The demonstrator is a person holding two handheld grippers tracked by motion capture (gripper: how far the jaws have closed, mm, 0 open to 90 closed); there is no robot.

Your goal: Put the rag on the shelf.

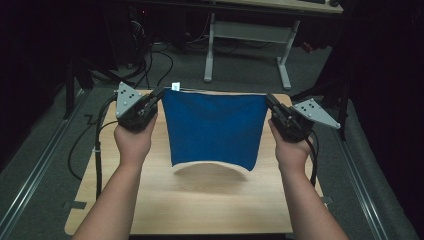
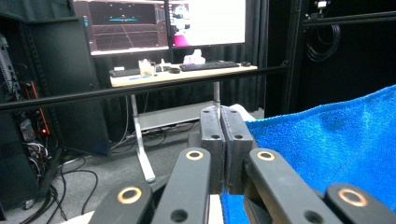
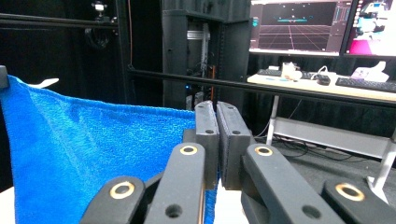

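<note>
1. Right now the blue towel (image 1: 214, 129) hangs spread between the two claws, lifted off the table (image 1: 200, 205) so that its lower edge curls free above the wood and casts a shadow there.
2. On the person's left, the left claw (image 1: 158, 95) has its jaws pressed together on the towel's upper corner, where a small white tag (image 1: 175, 86) pokes up just beside the jaw tips. In the left gripper view the jaws meet flat, with blue terry cloth running away from them to one side.
3. Opposite, the right claw (image 1: 270, 101) is clamped the same way on the other upper corner; its own view shows cloth pinched between the closed jaws and stretching off toward the far claw.
4. My guess is the corners are held apart and level to keep the top edge taut and the cloth flat, which would suit either a fold or laying it down smoothly.
5. As for containers, I see none on the table; no box, bin or basket sits near either claw.
</note>
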